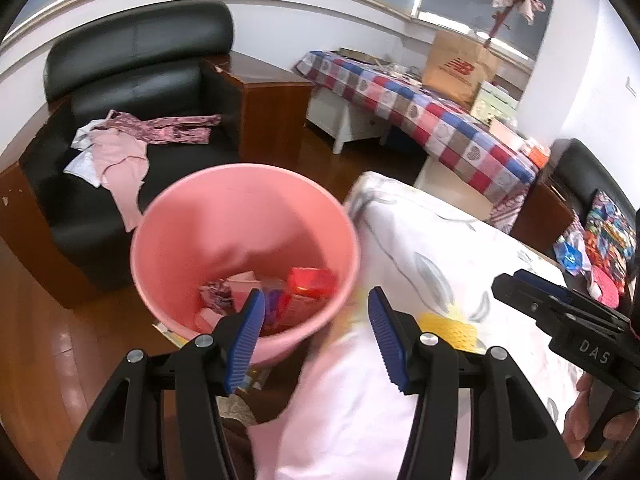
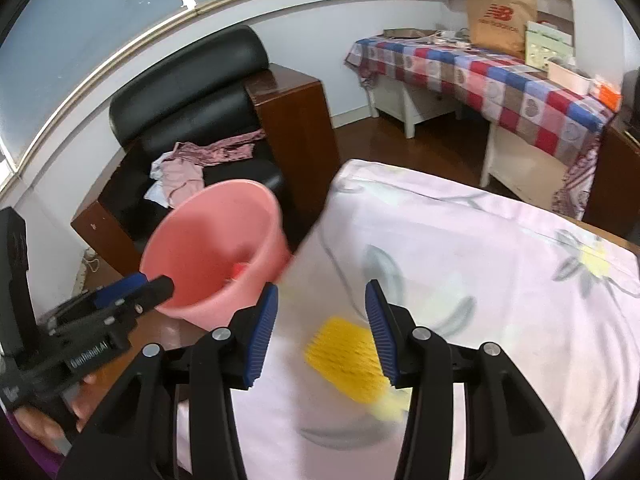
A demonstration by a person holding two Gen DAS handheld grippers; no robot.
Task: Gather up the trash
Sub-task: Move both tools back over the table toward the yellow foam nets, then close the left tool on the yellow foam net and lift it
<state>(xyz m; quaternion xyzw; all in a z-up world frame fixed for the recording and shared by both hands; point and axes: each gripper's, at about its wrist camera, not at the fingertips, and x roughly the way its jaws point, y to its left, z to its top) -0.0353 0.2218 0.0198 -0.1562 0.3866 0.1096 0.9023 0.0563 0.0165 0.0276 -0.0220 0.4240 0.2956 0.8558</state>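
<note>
A pink bin [image 1: 244, 240] stands on the floor beside the bed, holding a red packet [image 1: 312, 283] and other wrappers. My left gripper [image 1: 316, 300] hovers over the bin's near rim, open, with nothing between its fingers. A yellow mesh sleeve [image 2: 344, 356] lies on the pale flowered sheet [image 2: 480, 280], blurred, just under my right gripper [image 2: 322, 292]. That gripper's jaws stand apart and press on nothing. The same sleeve [image 1: 448, 330] shows on the sheet in the left wrist view, left of the right gripper [image 1: 520, 286]. The bin [image 2: 216, 252] and the left gripper [image 2: 154, 286] show at the left of the right wrist view.
A black leather armchair [image 1: 132, 80] with pink clothes [image 1: 120, 160] stands behind the bin, flanked by wooden side units [image 2: 296, 128]. A table with a checked cloth [image 2: 500, 80] carries a brown paper bag [image 2: 500, 16] and boxes. Colourful packets [image 1: 600, 240] lie on a dark seat at the right.
</note>
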